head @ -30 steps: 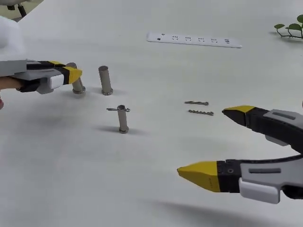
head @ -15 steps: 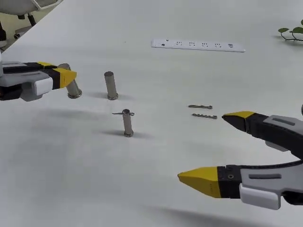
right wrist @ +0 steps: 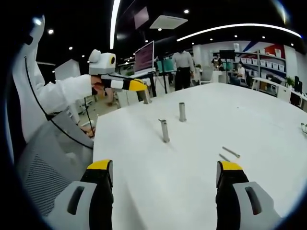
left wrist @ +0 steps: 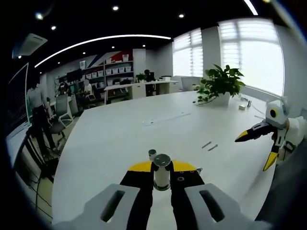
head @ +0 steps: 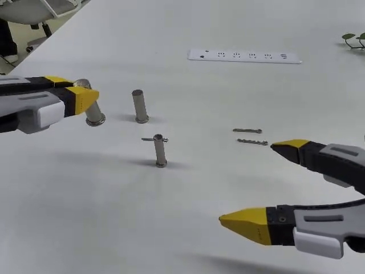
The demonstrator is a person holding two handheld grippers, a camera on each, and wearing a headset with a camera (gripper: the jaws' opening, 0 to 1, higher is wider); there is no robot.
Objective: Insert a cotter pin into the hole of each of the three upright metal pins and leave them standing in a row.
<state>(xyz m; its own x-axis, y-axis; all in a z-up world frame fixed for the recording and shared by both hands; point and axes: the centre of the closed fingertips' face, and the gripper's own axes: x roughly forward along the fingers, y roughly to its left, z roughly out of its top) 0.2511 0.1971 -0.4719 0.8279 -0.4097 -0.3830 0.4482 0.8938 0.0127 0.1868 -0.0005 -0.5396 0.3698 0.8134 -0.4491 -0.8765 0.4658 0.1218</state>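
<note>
Head view: left gripper [head: 83, 97] clamped on the far-left metal pin [head: 94, 117], upright, base seemingly on the counter [head: 114, 228]. Right gripper [head: 247, 182] spread wide, empty. Two loose cotter pins [head: 247, 131] lie flat just beyond its far jaw tip, long axes roughly parallel to its jaws; right gripper much nearer. Front pin [head: 160, 151] already cottered; middle pin [head: 139, 105] bare.
</note>
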